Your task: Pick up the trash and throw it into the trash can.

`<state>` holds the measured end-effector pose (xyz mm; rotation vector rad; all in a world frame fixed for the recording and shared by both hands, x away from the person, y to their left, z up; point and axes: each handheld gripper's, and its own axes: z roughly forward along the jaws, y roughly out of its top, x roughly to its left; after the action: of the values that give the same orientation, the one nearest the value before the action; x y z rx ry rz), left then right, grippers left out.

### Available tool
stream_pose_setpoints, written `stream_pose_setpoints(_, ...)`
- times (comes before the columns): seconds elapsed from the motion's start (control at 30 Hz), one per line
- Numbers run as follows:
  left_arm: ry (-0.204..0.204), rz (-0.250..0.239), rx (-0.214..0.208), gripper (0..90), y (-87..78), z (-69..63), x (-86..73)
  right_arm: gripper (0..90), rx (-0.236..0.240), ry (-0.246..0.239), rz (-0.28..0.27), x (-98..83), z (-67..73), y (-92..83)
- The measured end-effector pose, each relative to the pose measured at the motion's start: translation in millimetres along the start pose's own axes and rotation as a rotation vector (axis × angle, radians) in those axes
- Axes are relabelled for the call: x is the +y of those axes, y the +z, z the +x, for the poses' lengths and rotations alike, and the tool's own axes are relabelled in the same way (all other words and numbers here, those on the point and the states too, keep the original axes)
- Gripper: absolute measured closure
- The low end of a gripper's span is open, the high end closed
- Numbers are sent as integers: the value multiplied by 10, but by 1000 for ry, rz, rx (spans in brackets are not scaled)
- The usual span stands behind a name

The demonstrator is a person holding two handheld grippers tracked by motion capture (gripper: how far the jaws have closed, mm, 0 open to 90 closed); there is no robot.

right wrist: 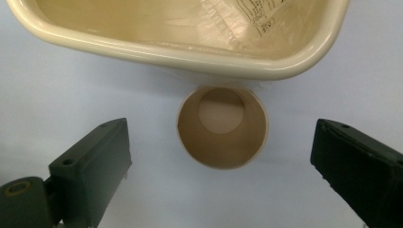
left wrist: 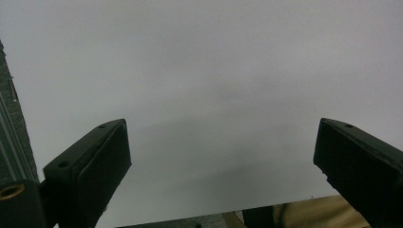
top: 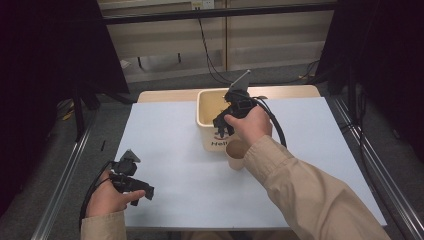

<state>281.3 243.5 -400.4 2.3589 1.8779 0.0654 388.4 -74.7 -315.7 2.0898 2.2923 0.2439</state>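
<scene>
An empty brown paper cup (top: 236, 154) (right wrist: 222, 127) stands upright on the white sheet, close against the front wall of a cream plastic bin (top: 204, 111) (right wrist: 180, 53). My right gripper (top: 221, 131) (right wrist: 221, 166) hovers above the cup and the bin's front rim, pointing down. It is open, and the cup's mouth sits between the jaws but well below them. My left gripper (top: 145, 192) (left wrist: 223, 156) is held low over the sheet near the front left, open with nothing between its jaws.
A crumpled clear wrapper with print (right wrist: 252, 14) lies inside the bin. The white sheet (top: 175, 150) covers most of the table. Metal rails (top: 65, 175) run along both table sides. A beige sleeve (left wrist: 309, 213) shows past the sheet's near edge.
</scene>
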Motion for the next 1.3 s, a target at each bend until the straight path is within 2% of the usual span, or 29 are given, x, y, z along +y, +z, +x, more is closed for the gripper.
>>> stream_pose_setpoints(0.27,-5,-5,-4,49,2,-1,2,65,14,22,4,-56,20,151)
stream_pose_setpoints(0.33,-4,-8,5,49,-2,-9,5,65,22,11,-4,-73,15,197)
stream_pose_setpoints(0.37,-3,-6,-1,49,-7,-14,6,68,20,30,3,-80,33,215)
stream_pose_setpoints(0.4,12,1,-5,49,-17,-3,12,69,20,25,1,-89,34,235)
stream_pose_setpoints(0.47,12,-9,7,49,-11,-7,10,69,9,24,-4,-104,35,272)
stream_pose_setpoints(0.63,7,-5,-2,49,-22,-2,18,70,-3,39,-5,-123,25,343)
stream_pose_setpoints(0.87,5,-14,1,49,-16,-11,20,79,-18,32,-5,-149,12,459)
stream_pose_setpoints(0.93,3,-12,-4,48,-18,-21,22,81,-17,50,1,-157,13,487)
stream_pose_setpoints(1.03,1,-10,-1,48,-21,-20,22,86,-30,30,-5,-173,26,524)
stream_pose_setpoints(1.3,3,-5,-5,48,-24,-3,20,111,-45,35,2,-185,4,613)
